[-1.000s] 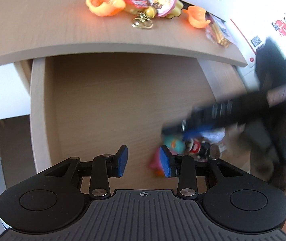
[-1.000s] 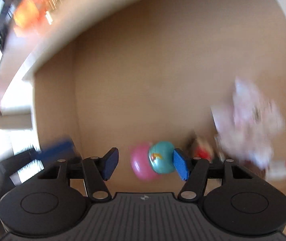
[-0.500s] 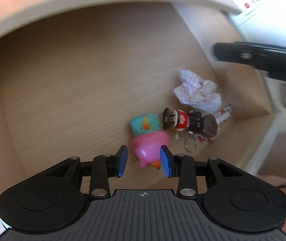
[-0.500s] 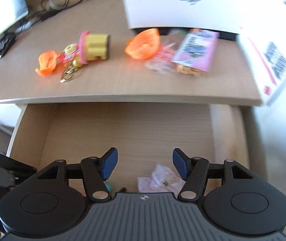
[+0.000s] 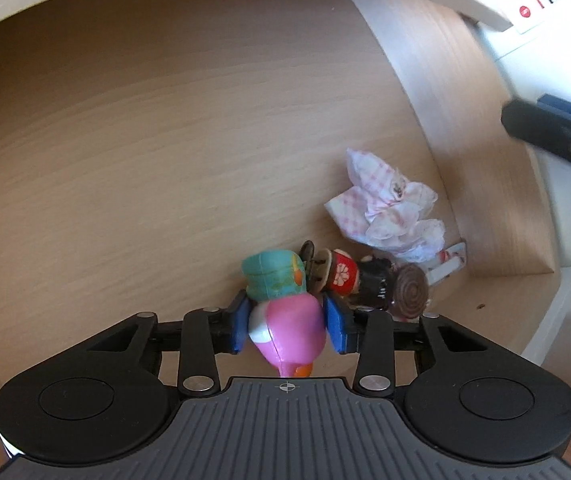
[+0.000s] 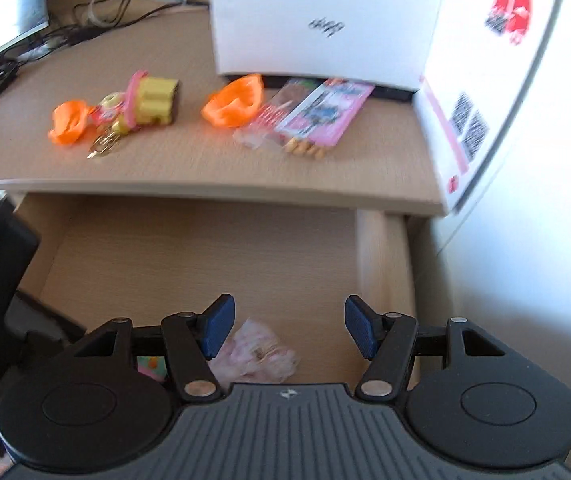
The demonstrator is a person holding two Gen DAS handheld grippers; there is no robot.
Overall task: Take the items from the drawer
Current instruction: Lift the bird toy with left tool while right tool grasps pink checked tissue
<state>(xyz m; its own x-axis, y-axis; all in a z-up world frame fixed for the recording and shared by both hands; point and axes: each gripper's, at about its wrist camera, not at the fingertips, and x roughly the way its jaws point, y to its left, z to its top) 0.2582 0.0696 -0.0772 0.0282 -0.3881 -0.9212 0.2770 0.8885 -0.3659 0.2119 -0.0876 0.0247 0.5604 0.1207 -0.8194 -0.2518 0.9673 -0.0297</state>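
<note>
Reach and clearance explain the layout. The open pale wooden drawer [image 5: 165,140] has most of its floor bare, and what is left to take lies crowded in the drawer's near right corner. The soft pink toy with a teal cap [image 5: 281,308] lies on the drawer floor there. It touches a small red-and-black keyring figure [image 5: 349,278], and a crumpled pink-checked wrapper [image 5: 385,208] lies just beyond that, against the drawer's right wall.

The left gripper [image 5: 287,328] points steeply down into that corner. Its jaws have just been opening, and the pink body now sits between the blue pads [image 5: 239,328]. They flank it closely, probably widened to fit over its plump sides. I see no dent in the toy, so I judge the claw spread around it and not yet pinching.

The right gripper [image 6: 287,330] is held high over the drawer's right front, its jaws spread wide with nothing between them. That likely keeps it clear of the left one's work. The wooden desktop [image 6: 205,168] above the drawer's back edge holds orange shells [image 6: 235,100] and other trinkets, which suggests it is where removed items are put.
</note>
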